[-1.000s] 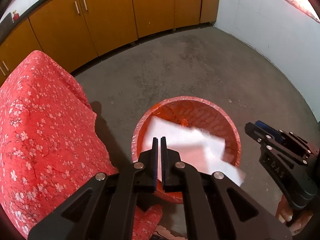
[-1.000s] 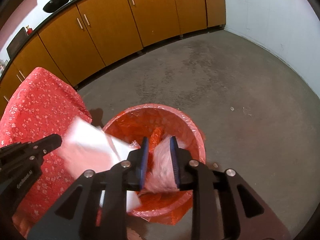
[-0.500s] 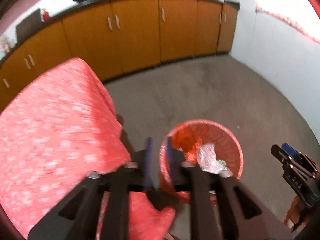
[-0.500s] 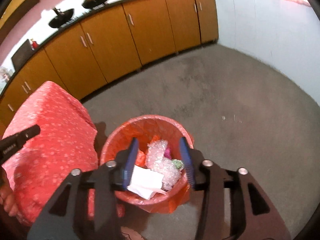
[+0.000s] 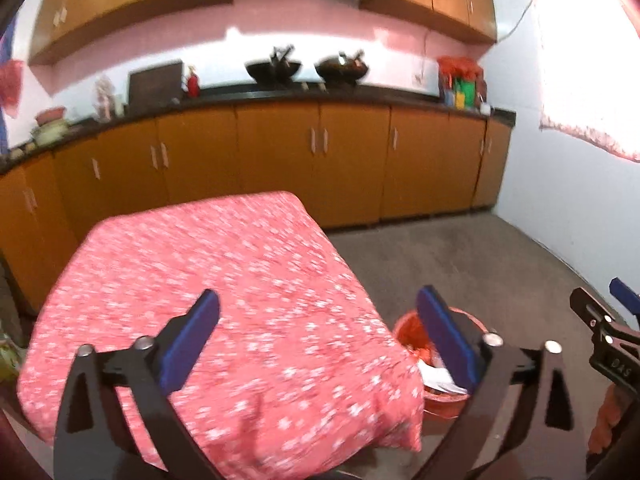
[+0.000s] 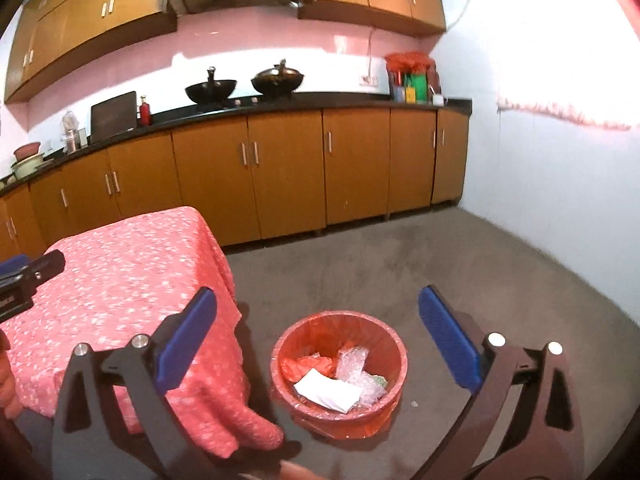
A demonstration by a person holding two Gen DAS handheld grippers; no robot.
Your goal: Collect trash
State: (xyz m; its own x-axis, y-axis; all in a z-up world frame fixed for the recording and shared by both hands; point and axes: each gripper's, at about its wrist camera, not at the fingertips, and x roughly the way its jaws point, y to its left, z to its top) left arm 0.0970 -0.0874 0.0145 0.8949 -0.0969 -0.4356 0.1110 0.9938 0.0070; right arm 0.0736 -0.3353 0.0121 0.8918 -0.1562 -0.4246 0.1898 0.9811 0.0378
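Observation:
The red bin (image 6: 338, 420) with an orange liner stands on the floor beside the table. Inside it lie a white paper (image 6: 328, 392), bubble wrap (image 6: 354, 364) and an orange scrap (image 6: 306, 364). My right gripper (image 6: 317, 294) hangs well above the bin, its jaws opening wide with nothing between them. My left gripper (image 5: 317, 296) is over the table's red floral cloth (image 5: 240, 280), its jaws also opening and empty. In the left wrist view the bin (image 5: 408, 328) is mostly hidden behind the cloth and one finger.
Orange cabinets (image 6: 288, 176) under a black counter with two woks (image 6: 276, 78) line the far side. A white wall (image 6: 540, 184) closes the right. Grey floor (image 6: 460, 264) lies between the bin and the cabinets. The other gripper shows at each view's edge.
The left gripper let go of the white paper and the right one of the bubble wrap; both now lie in the bin. Both grippers opened wide, rose and tilted up.

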